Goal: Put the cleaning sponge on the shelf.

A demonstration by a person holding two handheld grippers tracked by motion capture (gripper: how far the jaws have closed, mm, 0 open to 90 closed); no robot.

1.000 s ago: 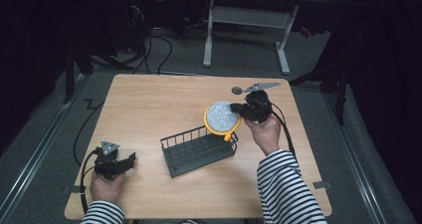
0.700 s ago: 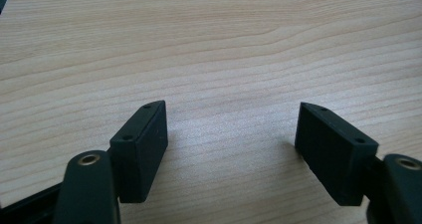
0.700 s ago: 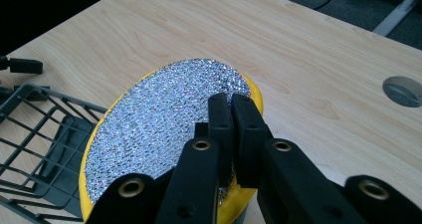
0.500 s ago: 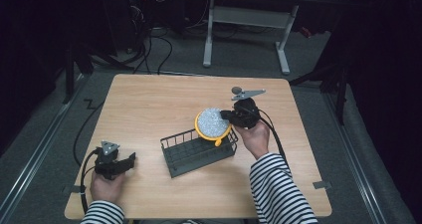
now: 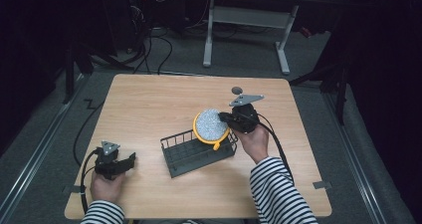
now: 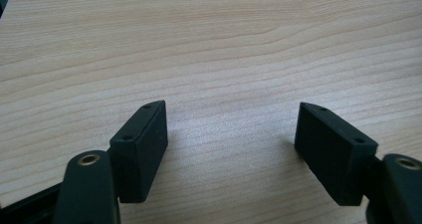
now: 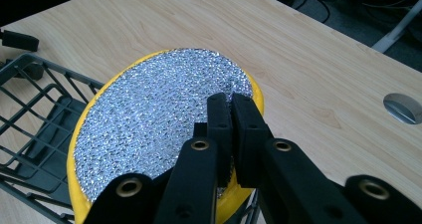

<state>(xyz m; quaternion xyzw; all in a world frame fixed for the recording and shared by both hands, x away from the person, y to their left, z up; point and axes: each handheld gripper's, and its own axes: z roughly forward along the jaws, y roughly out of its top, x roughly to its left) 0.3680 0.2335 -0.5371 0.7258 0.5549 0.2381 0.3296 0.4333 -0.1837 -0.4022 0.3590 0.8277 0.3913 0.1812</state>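
Round scouring pad (image 5: 211,124), yellow-backed with a glittering silver face, tilted above the right end of the black wire basket (image 5: 198,152) near the middle of the worktop (image 5: 149,104). Right gripper (image 7: 232,115) clenched on the pad's rim, jaws pinching a thin edge, so a shallow hold. Left gripper (image 6: 231,134) released, jaws wide apart over bare wood near the front left corner of the worktop, nothing between them.

Likely faults from here: slipping of the pad out of the narrow edge grip during lowering, given its soft body and the small bite; catching of the yellow rim on the basket's top wire, leaving the pad propped across the wall instead of inside; shifting or tipping of the light basket under a sideways push, with no second gripper steadying it. Round grey cap (image 7: 403,107) set flush in the worktop toward the far right corner, well apart from the action.

No brand, label or legible writing on pad, basket or grippers.
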